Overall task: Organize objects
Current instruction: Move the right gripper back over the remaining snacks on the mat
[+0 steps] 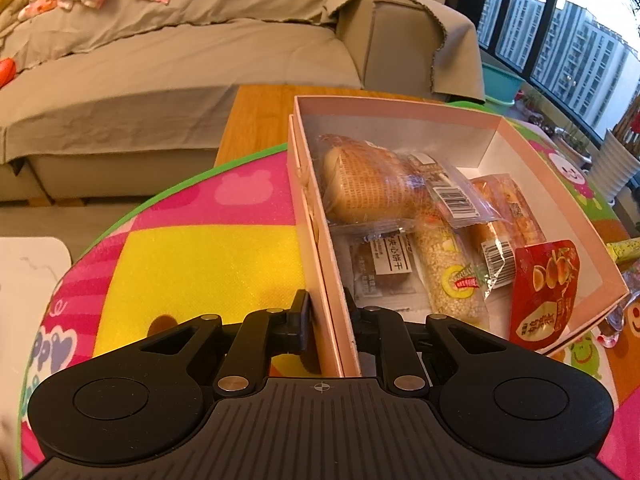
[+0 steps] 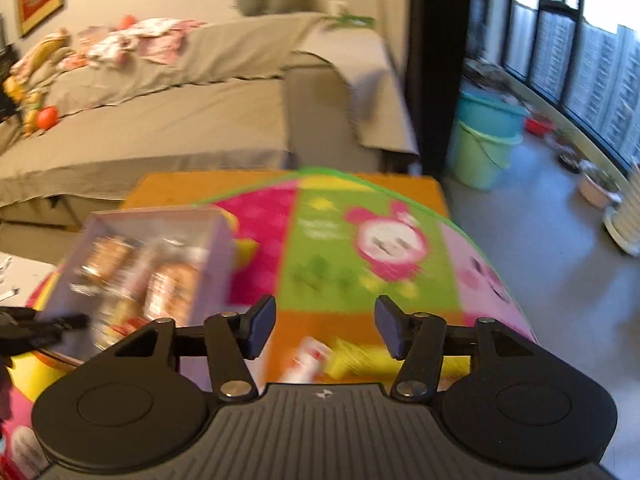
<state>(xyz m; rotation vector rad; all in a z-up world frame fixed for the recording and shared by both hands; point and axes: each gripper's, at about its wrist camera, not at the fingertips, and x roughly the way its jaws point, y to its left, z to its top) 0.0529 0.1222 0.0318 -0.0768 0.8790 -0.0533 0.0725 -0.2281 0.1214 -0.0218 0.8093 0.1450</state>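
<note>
A pink cardboard box (image 1: 400, 105) lies on a colourful cartoon mat (image 1: 192, 256) and holds several wrapped snacks: a bread loaf (image 1: 368, 184), a sesame bar (image 1: 448, 272) and a red packet (image 1: 544, 292) leaning on its near corner. My left gripper (image 1: 328, 316) is shut on the box's left wall, one finger outside, one inside. In the blurred right wrist view the box (image 2: 148, 264) sits at the left. My right gripper (image 2: 325, 326) stands open above the mat, nothing between its fingers. Below it lie a yellow wrapped snack (image 2: 360, 358) and a white-and-red packet (image 2: 306, 364).
The mat covers a wooden table (image 1: 260, 116). A grey-covered sofa (image 1: 180, 64) with scattered clothes stands behind. Green and blue buckets (image 2: 484, 140) sit on the floor by the windows (image 1: 568, 40). A yellow wrapper (image 1: 624, 248) lies just right of the box.
</note>
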